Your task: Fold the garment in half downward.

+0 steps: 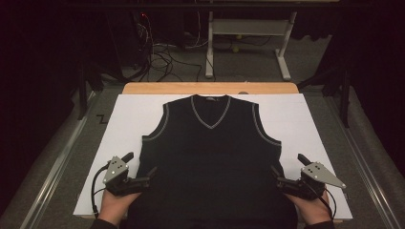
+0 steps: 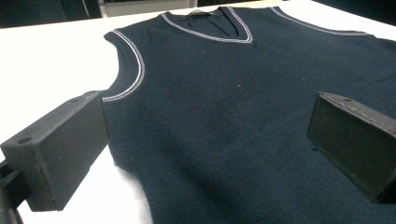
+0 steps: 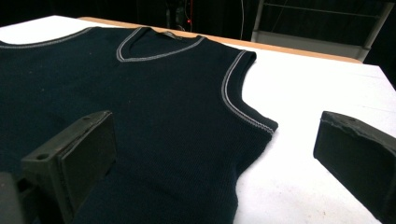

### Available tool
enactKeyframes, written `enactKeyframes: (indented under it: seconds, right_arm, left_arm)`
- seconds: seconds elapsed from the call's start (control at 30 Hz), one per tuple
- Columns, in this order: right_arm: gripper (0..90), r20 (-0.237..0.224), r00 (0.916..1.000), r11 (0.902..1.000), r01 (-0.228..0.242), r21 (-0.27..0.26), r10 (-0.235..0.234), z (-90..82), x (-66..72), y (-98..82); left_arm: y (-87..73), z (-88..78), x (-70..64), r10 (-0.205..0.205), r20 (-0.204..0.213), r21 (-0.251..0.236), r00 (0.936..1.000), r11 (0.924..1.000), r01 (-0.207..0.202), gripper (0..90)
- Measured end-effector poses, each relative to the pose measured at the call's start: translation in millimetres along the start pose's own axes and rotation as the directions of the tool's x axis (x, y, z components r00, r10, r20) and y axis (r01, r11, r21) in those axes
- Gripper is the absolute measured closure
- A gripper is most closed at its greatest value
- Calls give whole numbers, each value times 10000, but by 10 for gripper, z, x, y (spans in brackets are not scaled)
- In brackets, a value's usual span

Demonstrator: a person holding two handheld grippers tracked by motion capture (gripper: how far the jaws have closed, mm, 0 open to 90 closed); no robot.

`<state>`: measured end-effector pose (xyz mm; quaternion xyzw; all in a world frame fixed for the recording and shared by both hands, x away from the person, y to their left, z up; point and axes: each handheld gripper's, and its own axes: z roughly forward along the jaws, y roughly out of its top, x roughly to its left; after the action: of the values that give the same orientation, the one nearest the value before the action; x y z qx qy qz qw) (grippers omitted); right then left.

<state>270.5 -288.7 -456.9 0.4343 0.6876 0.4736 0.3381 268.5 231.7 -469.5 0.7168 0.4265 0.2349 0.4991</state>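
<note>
The left gripper (image 1: 139,168) and right gripper (image 1: 288,169) both stand spread, pinching nothing, one at each side edge of the dark vest (image 1: 210,152). The vest lies flat on the white sheet (image 1: 305,124); its neck label (image 1: 210,99) is too small to read.

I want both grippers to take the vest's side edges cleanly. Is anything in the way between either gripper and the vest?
Nothing visible. The left gripper and right gripper stand open beside the dark sleeveless vest, each straddling its side edge, with only bare white board around.
</note>
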Motion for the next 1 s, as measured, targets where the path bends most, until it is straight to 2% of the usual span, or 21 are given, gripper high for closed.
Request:
enactKeyframes:
  seconds: [0.23, 0.33, 0.63, 0.7, 0.83, 1.0]
  right_arm:
    - [2, -97, 10000, 9999, 13, 127, -12, 25, -4, -22]
    - [2, -53, 10000, 9999, 27, 98, -26, 29, -8, -24]
    - [3, -29, 10000, 10000, 17, 92, -16, 23, -7, -21]
    - [3, -32, 10000, 9999, 35, 98, -35, 25, -4, -19]
    - [3, -93, 9999, 9999, 141, 93, -140, 27, 1, -8]
    - [3, -61, 9998, 9997, 212, 101, -211, 51, 29, 39]
  left_arm:
    - [-11, -14, 9, 31, 15, -53, 10000, 10000, -31, 0]
    - [-16, -11, 27, -128, 143, -42, 9998, 9999, 129, 0]
    - [-23, -18, 30, -183, 380, -115, 9991, 9998, 188, 0]
    - [-20, -23, 38, -370, 611, -256, 9974, 9989, 386, 0]
    - [-11, -26, 36, -382, 517, -397, 9979, 9984, 403, 0]
    - [32, 15, 52, -295, 553, -266, 9980, 9992, 310, 0]
